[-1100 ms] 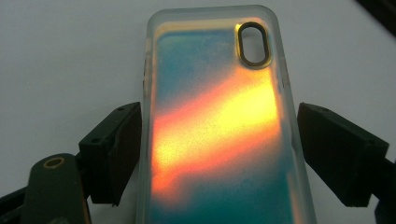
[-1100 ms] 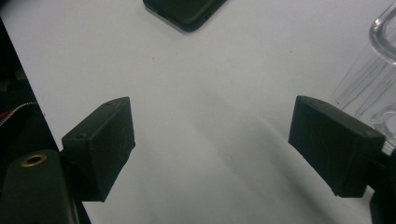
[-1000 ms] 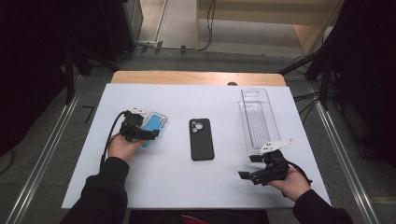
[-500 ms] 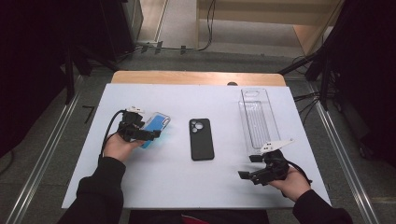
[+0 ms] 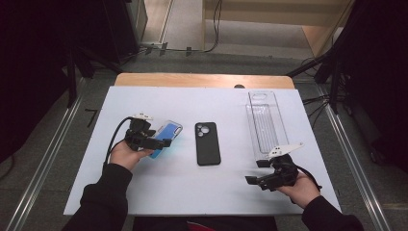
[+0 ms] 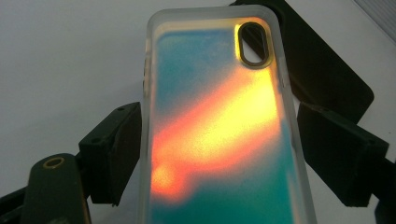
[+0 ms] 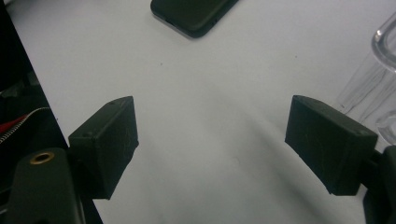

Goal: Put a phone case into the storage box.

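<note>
Left claw [image 5: 161, 143] clamped across translucent blue-orange phone case [image 6: 219, 126], raised over worktop [image 5: 192, 187] left of black case [image 5: 208, 143]. Right claw [image 7: 212, 144] wide apart, nothing between.

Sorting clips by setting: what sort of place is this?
Probably a lab or recording workspace, not a home: a white table among dark stands and floor cables, with phone cases and a clear tray laid out for hand-held grippers.

Bright white table [image 5: 192, 192], dark surroundings, soft shadows, slightly blurred close views, grainy high view
</note>
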`<state>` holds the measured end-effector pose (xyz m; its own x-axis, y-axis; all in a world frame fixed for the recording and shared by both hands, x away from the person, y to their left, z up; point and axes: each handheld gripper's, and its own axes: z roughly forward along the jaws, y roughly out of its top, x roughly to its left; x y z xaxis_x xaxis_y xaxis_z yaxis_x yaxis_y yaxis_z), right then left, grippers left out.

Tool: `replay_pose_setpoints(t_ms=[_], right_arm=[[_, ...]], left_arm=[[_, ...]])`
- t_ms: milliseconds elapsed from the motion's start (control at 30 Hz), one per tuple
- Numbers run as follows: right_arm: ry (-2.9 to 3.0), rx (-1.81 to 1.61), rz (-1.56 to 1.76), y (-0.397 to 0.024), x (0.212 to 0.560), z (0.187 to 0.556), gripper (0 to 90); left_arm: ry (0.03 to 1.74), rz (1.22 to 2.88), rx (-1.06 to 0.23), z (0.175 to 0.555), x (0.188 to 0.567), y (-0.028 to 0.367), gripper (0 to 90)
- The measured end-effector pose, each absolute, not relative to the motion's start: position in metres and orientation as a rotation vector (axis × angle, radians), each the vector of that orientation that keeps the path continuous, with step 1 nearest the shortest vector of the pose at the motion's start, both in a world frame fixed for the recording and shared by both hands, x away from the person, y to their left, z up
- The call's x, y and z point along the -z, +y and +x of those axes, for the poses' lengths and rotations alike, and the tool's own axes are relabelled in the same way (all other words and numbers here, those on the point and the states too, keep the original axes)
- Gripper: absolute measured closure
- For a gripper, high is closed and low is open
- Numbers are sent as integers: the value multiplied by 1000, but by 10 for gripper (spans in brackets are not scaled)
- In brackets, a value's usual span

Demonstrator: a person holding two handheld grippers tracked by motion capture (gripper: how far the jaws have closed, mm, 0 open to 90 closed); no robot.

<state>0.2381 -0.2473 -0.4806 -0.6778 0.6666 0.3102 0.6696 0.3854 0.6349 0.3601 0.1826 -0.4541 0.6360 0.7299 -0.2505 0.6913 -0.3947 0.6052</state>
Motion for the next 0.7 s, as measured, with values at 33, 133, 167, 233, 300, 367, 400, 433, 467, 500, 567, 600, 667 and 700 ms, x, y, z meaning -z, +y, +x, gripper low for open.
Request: replay_pose_setpoints(t_ms=[33,133,167,233,300,367,400,433,467,500,567,600,667,700], right_arm=[[-2609,1209,-1256,-247,480,238,153],[-2611,1232,-1247,-246,478,237,153],[-2612,1236,-1246,-246,478,237,153],[-2596,1243,-1252,-246,476,237,153],[-2552,1246,-1256,-246,475,237,152],[-2514,1200,-1277,-245,472,239,152],[-2519,1179,-1281,-244,471,240,152],[-2531,1176,-1272,-243,470,239,152],[-2534,1179,-1279,-242,470,239,152],[-2536,1180,-1280,-242,470,239,152],[-2545,1187,-1279,-241,469,239,152],[-2550,1190,-1284,-240,469,238,152],[-2555,1207,-1299,-239,469,238,152],[-2545,1212,-1311,-238,468,239,152]], left_arm=[[1104,2151,-65,359,454,182,167],[1092,2143,-56,354,451,178,168],[1088,2142,-54,352,451,177,167],[1080,2145,-53,347,451,174,167],[1081,2141,-57,343,452,173,167],[1081,2138,-44,338,453,172,167],[1083,2133,-42,336,454,171,167],[1079,2131,-42,334,454,170,167],[1075,2133,-43,332,453,169,167],[1068,2130,-49,330,452,168,167],[1054,2105,-63,325,451,166,167],[1052,2093,-53,323,450,165,167],[1040,2092,-55,319,450,162,167],[1035,2094,-60,317,449,160,167]])
